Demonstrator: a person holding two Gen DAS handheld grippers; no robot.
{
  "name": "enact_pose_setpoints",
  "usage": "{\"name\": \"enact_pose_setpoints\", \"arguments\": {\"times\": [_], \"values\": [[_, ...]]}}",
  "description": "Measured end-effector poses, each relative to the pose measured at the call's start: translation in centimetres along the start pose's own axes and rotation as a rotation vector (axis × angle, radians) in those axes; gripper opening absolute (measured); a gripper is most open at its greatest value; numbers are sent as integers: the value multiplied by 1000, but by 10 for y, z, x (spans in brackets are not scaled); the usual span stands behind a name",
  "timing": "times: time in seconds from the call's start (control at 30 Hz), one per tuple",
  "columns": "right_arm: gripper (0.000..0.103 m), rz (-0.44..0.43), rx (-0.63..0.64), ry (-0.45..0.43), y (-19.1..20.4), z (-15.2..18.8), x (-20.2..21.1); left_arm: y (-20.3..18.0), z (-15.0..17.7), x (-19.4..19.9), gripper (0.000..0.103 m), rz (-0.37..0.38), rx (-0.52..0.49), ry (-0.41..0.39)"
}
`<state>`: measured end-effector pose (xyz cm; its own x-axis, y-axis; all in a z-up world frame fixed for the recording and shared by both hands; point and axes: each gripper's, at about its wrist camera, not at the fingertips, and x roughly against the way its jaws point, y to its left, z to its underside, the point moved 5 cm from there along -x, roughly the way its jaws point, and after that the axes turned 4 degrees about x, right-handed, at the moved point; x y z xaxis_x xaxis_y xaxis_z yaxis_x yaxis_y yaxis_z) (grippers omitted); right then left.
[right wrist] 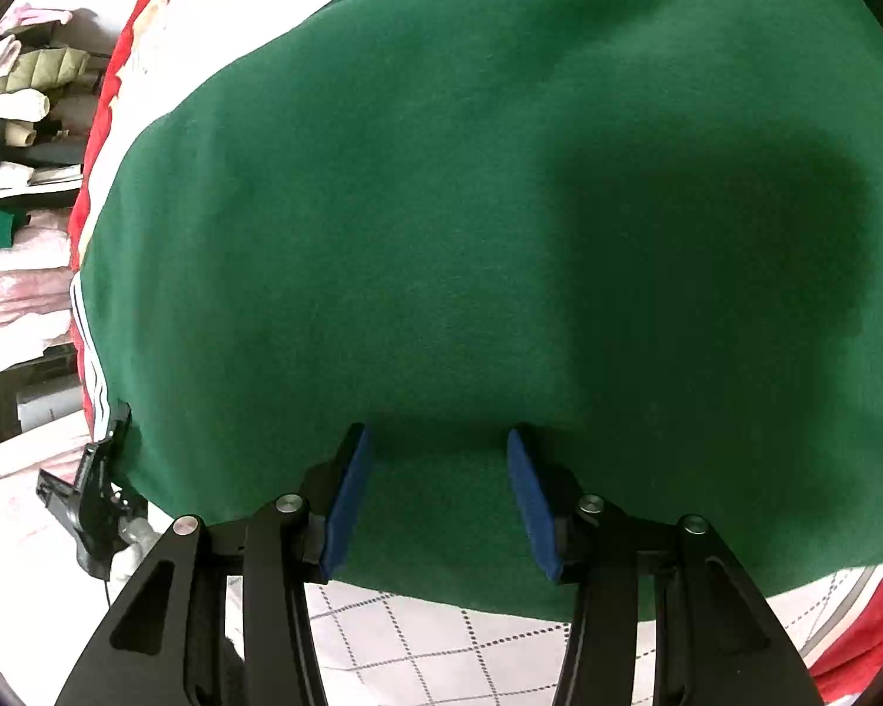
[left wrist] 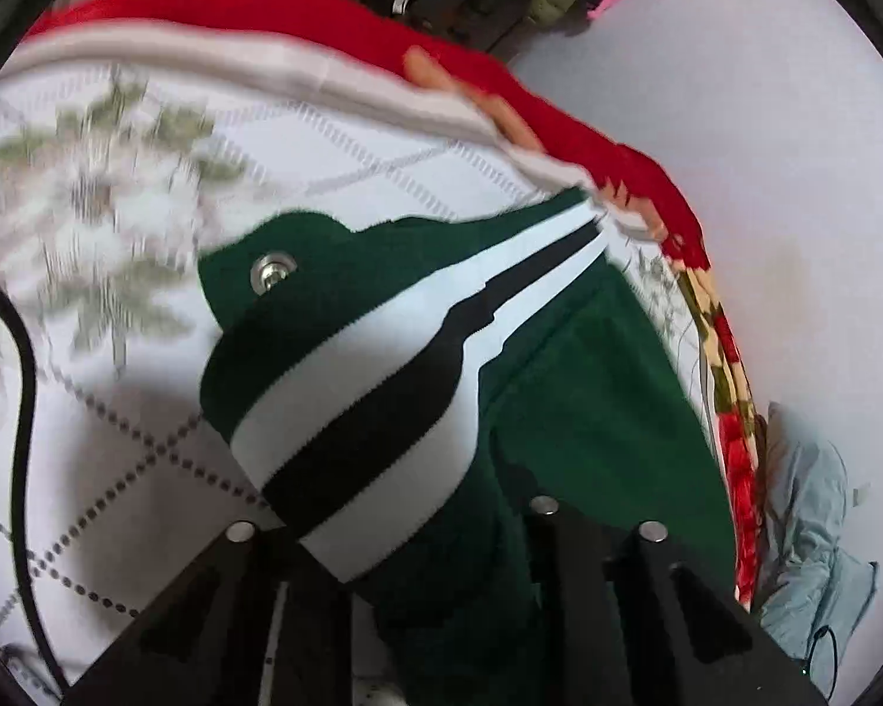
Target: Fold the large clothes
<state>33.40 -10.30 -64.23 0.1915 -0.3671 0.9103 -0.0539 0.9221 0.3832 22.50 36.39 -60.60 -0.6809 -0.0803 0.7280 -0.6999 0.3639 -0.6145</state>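
Note:
A large dark green garment (right wrist: 441, 206) lies spread over a white quilted bed cover (right wrist: 430, 647). Its ribbed hem (left wrist: 353, 441) is striped white and black, with a metal snap (left wrist: 274, 273) on the green corner. My left gripper (left wrist: 418, 535) is shut on that striped hem and holds it lifted off the bed; the fingertips are hidden under the cloth. My right gripper (right wrist: 438, 488) is open, its blue pads (right wrist: 347, 500) resting on the garment's near edge, nothing between them. The left gripper also shows in the right wrist view (right wrist: 97, 470), at the garment's left edge.
A red blanket (left wrist: 500, 94) with a flowered border hangs along the bed's far edge. A black cable (left wrist: 23, 412) crosses the quilt at the left. A pale blue garment (left wrist: 812, 541) lies on the floor. Piles of clothes (right wrist: 23, 88) stand on shelves beyond the bed.

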Motion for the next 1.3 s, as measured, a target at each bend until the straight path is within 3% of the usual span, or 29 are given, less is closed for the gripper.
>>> {"name": "enact_pose_setpoints", "arguments": {"times": [0.13,0.23,0.3,0.37,0.4,0.5,0.53,0.6,0.7,0.73,0.77,0.93,1.07,1.17,1.3], "values": [[52,-40,30,-9,20,-4,8,-16,-15,50,14,25,-56,-62],[52,-94,73,-28,45,-10,16,5,-20,85,14,2,-48,-77],[52,-101,94,-26,55,-15,10,27,-17,91,14,-21,-14,-62],[52,-55,106,-5,59,-22,-7,52,-7,82,17,-40,46,-29],[52,-38,106,16,61,-24,-18,63,-3,75,18,-19,92,-7],[52,-5,105,29,63,-35,-32,80,5,52,37,35,189,12],[52,-7,95,44,63,-37,-31,80,6,43,48,55,211,12],[52,-26,84,59,62,-38,-31,70,10,27,53,54,204,3],[52,-40,135,70,61,-37,-27,53,9,19,52,25,127,-4],[52,-44,144,70,61,-37,-25,44,6,17,43,0,95,-13],[52,-50,146,71,55,-40,-21,44,4,18,15,-24,75,-22],[52,-93,100,46,48,-36,-1,12,-29,50,11,-78,-42,-111],[52,-13,99,-64,33,-22,44,-6,-64,92,11,-107,-140,-220],[55,58,78,-119,10,-6,68,-31,-85,119,11,-141,-268,-291],[57,68,25,-53,-18,21,44,-77,-69,130,11,-61,-452,-228]]}}
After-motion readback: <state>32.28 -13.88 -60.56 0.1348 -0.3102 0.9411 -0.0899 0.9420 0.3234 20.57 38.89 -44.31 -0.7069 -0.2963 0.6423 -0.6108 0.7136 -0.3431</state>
